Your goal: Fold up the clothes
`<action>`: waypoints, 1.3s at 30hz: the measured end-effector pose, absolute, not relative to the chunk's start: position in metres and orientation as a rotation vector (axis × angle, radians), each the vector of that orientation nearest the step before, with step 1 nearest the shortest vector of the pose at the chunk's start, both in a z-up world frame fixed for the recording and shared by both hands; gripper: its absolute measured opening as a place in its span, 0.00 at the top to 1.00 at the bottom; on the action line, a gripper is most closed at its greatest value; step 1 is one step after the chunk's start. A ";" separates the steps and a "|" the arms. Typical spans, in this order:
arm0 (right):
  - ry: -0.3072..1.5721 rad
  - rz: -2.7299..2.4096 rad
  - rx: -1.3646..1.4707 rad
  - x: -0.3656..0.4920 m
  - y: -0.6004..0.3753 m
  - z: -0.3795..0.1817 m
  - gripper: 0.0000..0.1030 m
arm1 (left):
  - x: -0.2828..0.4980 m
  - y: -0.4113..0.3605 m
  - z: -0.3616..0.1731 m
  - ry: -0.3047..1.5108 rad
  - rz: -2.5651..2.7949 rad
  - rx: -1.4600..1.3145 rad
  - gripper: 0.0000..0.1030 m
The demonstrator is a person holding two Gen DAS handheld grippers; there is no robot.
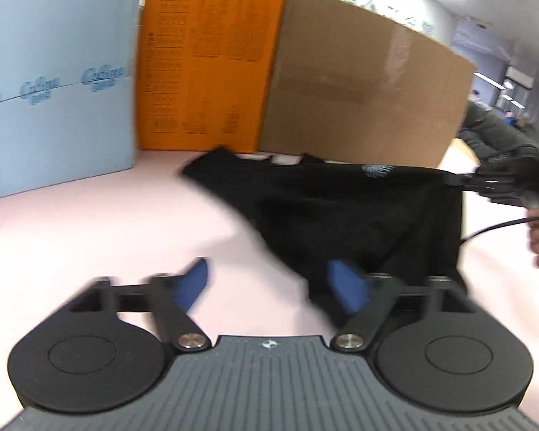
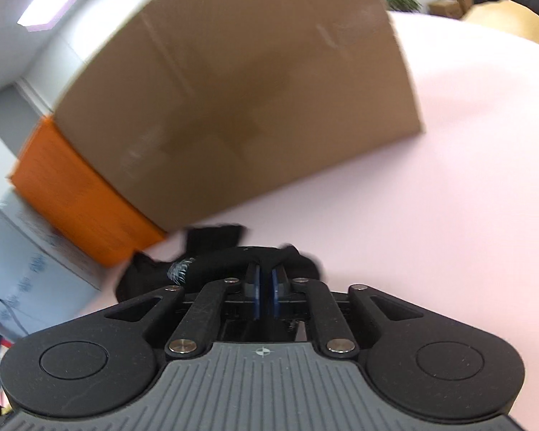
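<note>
The black shirt (image 1: 359, 212) lay on the pink worktop (image 1: 90, 237) before the cardboard box (image 1: 363, 89). It was soft and limp, best pinched at edges. My right claw (image 2: 266, 287) was clenched on its edge; my left claw (image 1: 269, 287) was released.

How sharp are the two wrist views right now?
Left wrist view: the black garment smears along its left edge, the boxes are soft. Right wrist view: the cardboard box is motion-blurred, the right gripper stays crisp.

Black garment (image 1: 359, 215) blurred (left edge smeared); orange box (image 1: 212, 68) print unreadable.
</note>
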State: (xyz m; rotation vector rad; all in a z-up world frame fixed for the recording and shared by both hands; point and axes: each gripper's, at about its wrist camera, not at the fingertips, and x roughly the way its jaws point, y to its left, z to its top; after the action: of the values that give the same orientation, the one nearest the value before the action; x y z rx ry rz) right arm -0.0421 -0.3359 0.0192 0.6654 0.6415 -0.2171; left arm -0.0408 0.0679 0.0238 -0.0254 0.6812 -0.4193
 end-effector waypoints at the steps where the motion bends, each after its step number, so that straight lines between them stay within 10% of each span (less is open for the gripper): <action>1: 0.658 -0.231 0.657 -0.046 -0.336 0.015 0.79 | -0.036 0.070 0.017 0.714 -0.398 -0.029 0.23; 13: 0.649 -0.052 0.787 -0.087 -0.291 -0.025 0.36 | 0.037 0.038 -0.011 0.746 -0.392 -0.250 0.25; 15: 0.663 -0.010 0.786 -0.084 -0.277 -0.028 0.34 | 0.047 0.030 -0.011 0.732 -0.397 -0.249 0.53; 16: 0.678 0.007 0.782 -0.084 -0.273 -0.029 0.34 | 0.048 0.032 -0.007 0.732 -0.393 -0.241 0.90; 17: 0.693 0.024 0.777 -0.085 -0.269 -0.030 0.34 | 0.050 0.033 -0.003 0.732 -0.389 -0.233 0.98; 23: 0.742 0.165 0.699 -0.093 -0.254 -0.020 0.21 | 0.044 0.068 0.037 0.673 -0.358 -0.176 0.98; 25: 0.766 0.198 0.682 -0.098 -0.252 -0.016 0.21 | 0.036 0.092 0.054 0.669 -0.351 -0.136 0.91; 28: 0.777 0.199 0.653 -0.111 -0.257 -0.007 0.21 | 0.012 0.126 0.066 0.679 -0.331 -0.071 0.12; 39: 0.562 -0.315 0.520 -0.235 -0.323 0.054 0.10 | -0.118 0.133 0.017 0.863 -0.567 0.026 0.09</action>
State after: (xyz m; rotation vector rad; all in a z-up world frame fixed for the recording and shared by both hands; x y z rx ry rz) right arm -0.2349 -0.3228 0.0536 0.5197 0.5619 -0.3151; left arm -0.1184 0.1333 0.0173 0.0258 0.8626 -0.5666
